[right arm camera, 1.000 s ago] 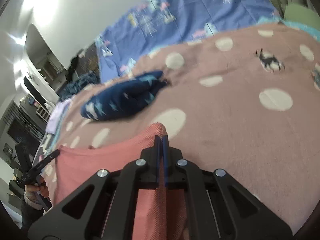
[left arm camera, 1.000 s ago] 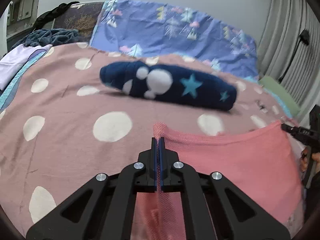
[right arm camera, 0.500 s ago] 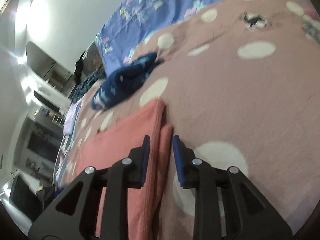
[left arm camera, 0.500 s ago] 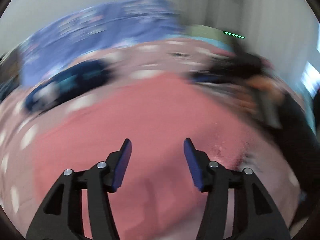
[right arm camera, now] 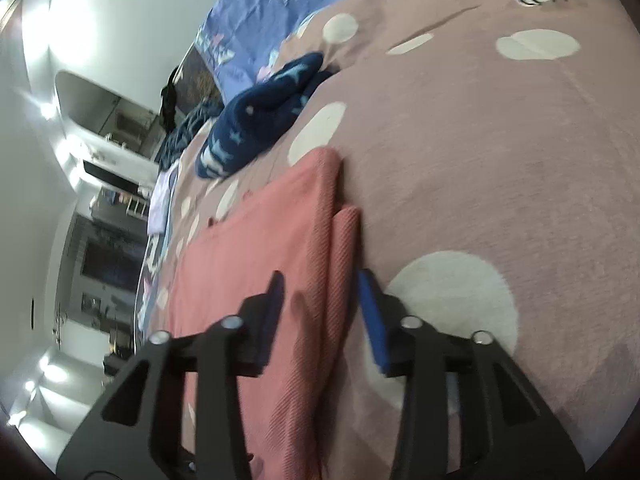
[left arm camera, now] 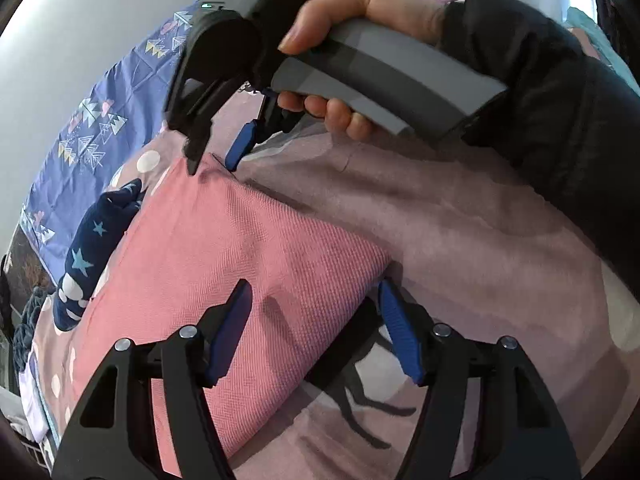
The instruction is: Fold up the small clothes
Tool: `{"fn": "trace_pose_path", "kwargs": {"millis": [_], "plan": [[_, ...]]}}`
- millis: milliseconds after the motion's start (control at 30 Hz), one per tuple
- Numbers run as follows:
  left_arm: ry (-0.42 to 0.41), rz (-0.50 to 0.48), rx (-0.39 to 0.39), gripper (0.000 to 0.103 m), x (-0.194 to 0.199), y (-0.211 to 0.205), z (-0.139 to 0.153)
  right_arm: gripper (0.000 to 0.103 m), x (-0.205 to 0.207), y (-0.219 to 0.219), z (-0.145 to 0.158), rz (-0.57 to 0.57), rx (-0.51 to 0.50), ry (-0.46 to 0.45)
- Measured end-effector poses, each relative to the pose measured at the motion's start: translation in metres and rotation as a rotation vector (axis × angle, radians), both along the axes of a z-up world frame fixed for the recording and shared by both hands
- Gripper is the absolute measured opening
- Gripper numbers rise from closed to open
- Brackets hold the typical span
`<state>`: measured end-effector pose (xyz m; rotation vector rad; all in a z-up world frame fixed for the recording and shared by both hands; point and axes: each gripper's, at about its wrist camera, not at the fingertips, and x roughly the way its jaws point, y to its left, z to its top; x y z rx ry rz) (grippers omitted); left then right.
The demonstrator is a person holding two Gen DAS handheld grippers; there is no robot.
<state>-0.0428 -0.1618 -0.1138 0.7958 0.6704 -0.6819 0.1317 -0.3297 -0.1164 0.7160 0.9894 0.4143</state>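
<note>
Where pink garment (left arm camera: 248,264) lies, mauve white-dotted bedspread (right arm camera: 500,152) beneath.

Pink cloth (left arm camera: 240,264): coarse ribbed knit, matt. Bedspread (right arm camera: 500,152): soft, brushed. Navy garment (right arm camera: 260,128): fleecy. Gripper arms: matt black plastic.

left gripper (left arm camera: 314,306): pink cloth (left arm camera: 240,264) released, jaws opening, swung across beside right gripper (left arm camera: 212,152) | right gripper: corner released, jaws opening astride the folded edge | pink cloth: folded over, laid flat on bedspread (right arm camera: 500,160)
</note>
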Motion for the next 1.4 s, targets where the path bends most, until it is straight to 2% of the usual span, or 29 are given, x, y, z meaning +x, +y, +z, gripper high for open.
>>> {"fn": "trace_pose_path", "kwargs": {"millis": [167,333,433,600,667,700,733,833,967,1000,1033,1067,1133,1200,1233,1300,1333,1400], "plan": [[-0.059,-0.017,0.027,0.068,0.006,-0.016,-0.005,0.054,0.002,0.005,-0.003,0.015,0.003,0.007],[-0.023,0.004,0.001,0.070,0.017,-0.016,-0.001,0.054,0.006,0.008,-0.007,0.026,0.012,-0.048],[0.010,-0.018,-0.003,0.070,0.009,-0.013,0.002,0.054,0.007,0.006,-0.006,0.023,0.031,-0.048],[-0.022,-0.019,0.021,0.070,0.009,-0.019,-0.002,0.054,0.005,0.006,-0.005,0.029,0.019,-0.049],[-0.009,-0.024,0.008,0.051,0.015,-0.023,-0.002,0.054,0.006,0.007,-0.005,0.031,0.019,-0.049],[0.029,-0.038,0.001,0.028,0.015,-0.024,-0.003,0.054,0.006,0.006,-0.005,0.031,0.021,-0.047],[0.059,-0.038,-0.008,0.019,0.015,-0.025,-0.001,0.054,0.005,0.005,-0.004,0.033,0.024,-0.040],[0.048,-0.059,-0.015,0.007,0.007,-0.024,0.006,0.054,0.006,0.003,-0.004,0.036,0.037,-0.020],[0.112,-0.047,-0.068,0.005,0.017,-0.014,0.011,0.054,0.007,0.006,-0.006,0.040,0.019,-0.016],[0.131,-0.045,-0.088,0.005,0.019,-0.012,0.013,0.052,0.007,0.007,-0.006,0.028,0.016,-0.027],[0.150,-0.045,-0.108,0.005,0.020,-0.011,0.014,0.034,0.008,0.007,-0.006,0.008,0.006,-0.034],[0.160,-0.048,-0.120,0.005,0.021,-0.010,0.015,0.006,0.010,0.006,-0.008,-0.016,-0.010,-0.027],[0.164,-0.051,-0.126,0.005,0.022,-0.010,0.015,0.006,0.009,0.001,-0.010,-0.053,0.049,-0.017],[0.176,-0.054,-0.141,0.004,0.021,-0.010,0.016,0.006,0.005,-0.001,0.001,-0.063,0.084,-0.060],[0.188,-0.059,-0.154,0.004,0.019,-0.008,0.017,0.006,-0.001,0.001,0.014,-0.058,0.086,-0.113],[0.203,-0.070,-0.162,0.005,0.018,-0.011,0.016,0.005,-0.005,0.006,0.026,-0.055,0.042,-0.158],[0.200,-0.070,-0.154,0.005,0.017,-0.012,0.013,0.005,-0.004,0.011,0.027,-0.061,-0.019,-0.168],[0.229,-0.064,-0.148,0.005,0.023,-0.014,0.003,0.006,0.004,0.016,0.012,-0.084,-0.118,-0.122]]}}
